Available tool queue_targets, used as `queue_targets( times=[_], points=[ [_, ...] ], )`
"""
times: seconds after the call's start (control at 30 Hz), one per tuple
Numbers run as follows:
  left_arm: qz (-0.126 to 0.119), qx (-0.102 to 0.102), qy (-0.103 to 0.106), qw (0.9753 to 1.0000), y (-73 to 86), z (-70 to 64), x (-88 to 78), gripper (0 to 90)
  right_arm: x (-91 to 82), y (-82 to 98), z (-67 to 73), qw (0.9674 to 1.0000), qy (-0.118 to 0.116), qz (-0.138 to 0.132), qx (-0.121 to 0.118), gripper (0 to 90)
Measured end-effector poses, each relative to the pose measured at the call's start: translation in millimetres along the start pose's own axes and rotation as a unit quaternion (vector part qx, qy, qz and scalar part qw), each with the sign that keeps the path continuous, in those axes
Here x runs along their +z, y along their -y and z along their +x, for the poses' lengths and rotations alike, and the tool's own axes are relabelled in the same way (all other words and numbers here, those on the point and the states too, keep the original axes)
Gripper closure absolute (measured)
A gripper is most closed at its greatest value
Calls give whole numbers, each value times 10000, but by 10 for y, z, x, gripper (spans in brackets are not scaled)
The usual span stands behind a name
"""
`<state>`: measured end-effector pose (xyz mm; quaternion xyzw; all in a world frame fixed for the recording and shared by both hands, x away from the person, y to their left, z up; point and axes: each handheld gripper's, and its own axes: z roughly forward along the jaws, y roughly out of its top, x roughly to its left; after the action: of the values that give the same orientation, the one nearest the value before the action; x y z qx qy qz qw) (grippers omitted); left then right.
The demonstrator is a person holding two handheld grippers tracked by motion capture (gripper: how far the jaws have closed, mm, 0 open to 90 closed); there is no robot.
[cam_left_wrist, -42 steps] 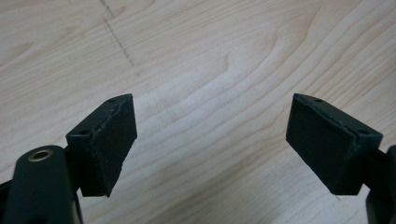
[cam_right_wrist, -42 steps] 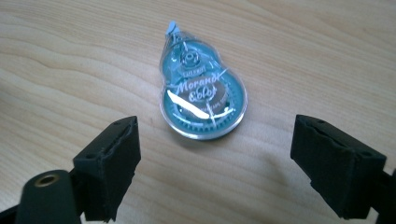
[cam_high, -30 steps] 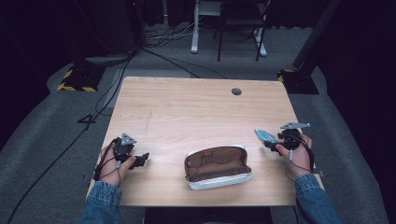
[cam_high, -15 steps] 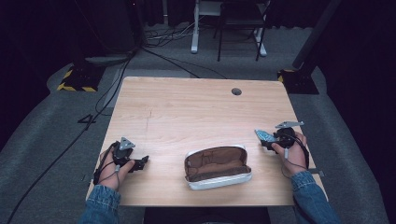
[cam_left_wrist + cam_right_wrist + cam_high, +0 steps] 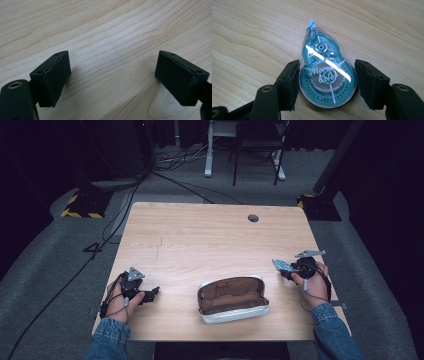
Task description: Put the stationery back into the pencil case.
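A teal, clear-shelled correction tape lies flat on the wooden table, its tip pointing away from me. My right gripper has just been closing and is now shut on it, one black pad pressed to each side of the round body. In the high view the tape and right gripper sit near the table's right edge. My left gripper rests at the front left, jaws wide open over bare wood. An open brown-lined pouch with a silver rim lies between the hands.
The table has a round cable hole at the back right. Black cables run across the grey floor at the left. A white-legged stand and a dark chair stand behind the table.
The right gripper's jaws have drawn in around the correction tape. Both hands stay where they were, and the pouch has not moved.
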<state>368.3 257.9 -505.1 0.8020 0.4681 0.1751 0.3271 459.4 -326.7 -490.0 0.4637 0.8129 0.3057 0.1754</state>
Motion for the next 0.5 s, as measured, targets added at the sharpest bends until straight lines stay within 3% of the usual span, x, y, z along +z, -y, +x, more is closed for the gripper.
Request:
queue_targets(
  times=[0.3,0.5],
  points=[
    [-12,-9,11,10000,-5,-2,10,119,-7,-37,43,9992,208,160,301,395],
    [-10,-8,15,10000,-5,-2,11,118,-33,-33,21,9985,84,153,521,395]
  ],
)
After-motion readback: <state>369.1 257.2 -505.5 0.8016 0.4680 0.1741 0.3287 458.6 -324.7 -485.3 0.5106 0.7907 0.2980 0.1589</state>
